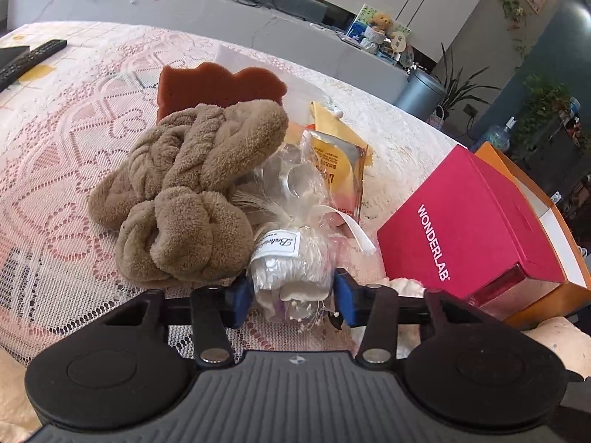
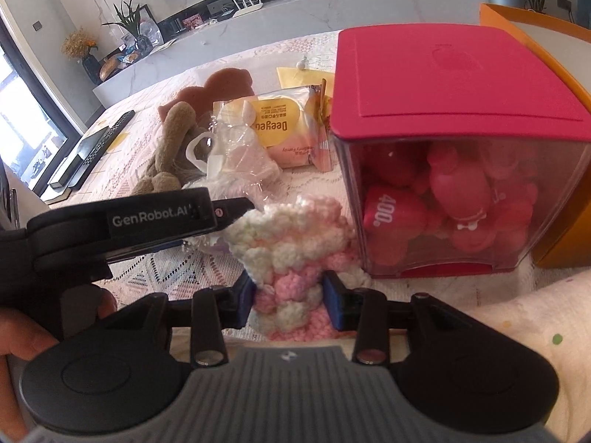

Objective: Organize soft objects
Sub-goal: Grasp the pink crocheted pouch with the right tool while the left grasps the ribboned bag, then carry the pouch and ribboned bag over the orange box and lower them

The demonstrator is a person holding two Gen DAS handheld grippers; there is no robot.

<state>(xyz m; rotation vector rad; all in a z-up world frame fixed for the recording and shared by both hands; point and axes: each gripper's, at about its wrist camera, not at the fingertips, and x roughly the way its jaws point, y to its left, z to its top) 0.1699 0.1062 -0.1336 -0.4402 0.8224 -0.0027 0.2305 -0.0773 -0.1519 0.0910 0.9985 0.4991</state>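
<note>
- tablecloth: white lace over pink, floral/geometric openwork, fills left of left wrist view
- towel: tan-brown plush, knotted, centre
- sponge: rust-brown, above the towel
- white bundle: white in clear wrap, white label with black script, lower centre
- wipes pack: yellow and pale pink, dark lettering, upper centre of right wrist view
- box: magenta lid, clear walls, pink-red items inside, white "WONDERLAB" lettering on side
- tray: orange outside, white inside, right edge
- fluffy knit: white, pink, peach patches, centre
- gripper pads: blue on black fingers
- remote: black, upper left
</note>
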